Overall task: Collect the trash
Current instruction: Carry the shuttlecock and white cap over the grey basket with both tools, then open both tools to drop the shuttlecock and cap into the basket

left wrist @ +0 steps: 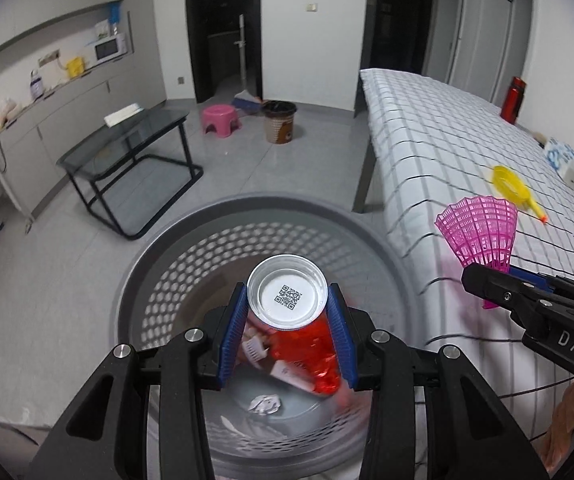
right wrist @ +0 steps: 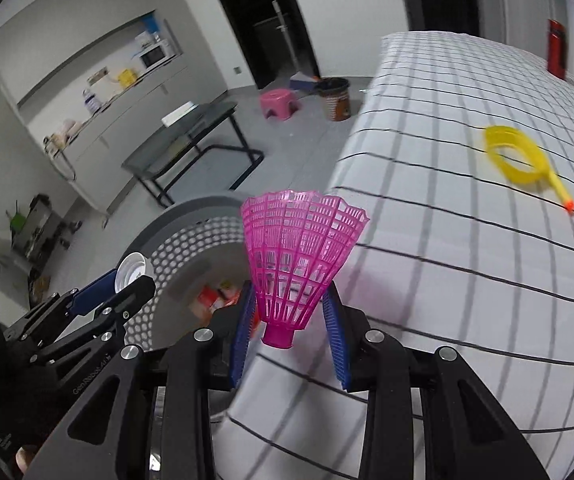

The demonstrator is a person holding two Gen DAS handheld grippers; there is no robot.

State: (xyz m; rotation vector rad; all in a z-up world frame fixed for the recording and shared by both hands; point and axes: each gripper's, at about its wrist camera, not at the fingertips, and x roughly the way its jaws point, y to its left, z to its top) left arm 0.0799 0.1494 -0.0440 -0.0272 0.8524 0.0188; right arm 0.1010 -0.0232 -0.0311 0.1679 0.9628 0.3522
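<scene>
Upper left stands a glass table (left wrist: 127,136); low in the centre a grey perforated basket (left wrist: 175,248) already holds scraps. Above it the left gripper (left wrist: 287,320) pinches a red cup (left wrist: 299,344), and at right the right gripper (right wrist: 289,328) clamps a pink shuttlecock (right wrist: 299,256) over the checked tablecloth (right wrist: 467,260), yellow ring (right wrist: 515,156) beyond

It was a home: at upper left a counter niche held a microwave (left wrist: 109,48), with a glass side table (left wrist: 127,136), pink stool (left wrist: 220,118) and checked-cloth surface (left wrist: 447,140).
</scene>
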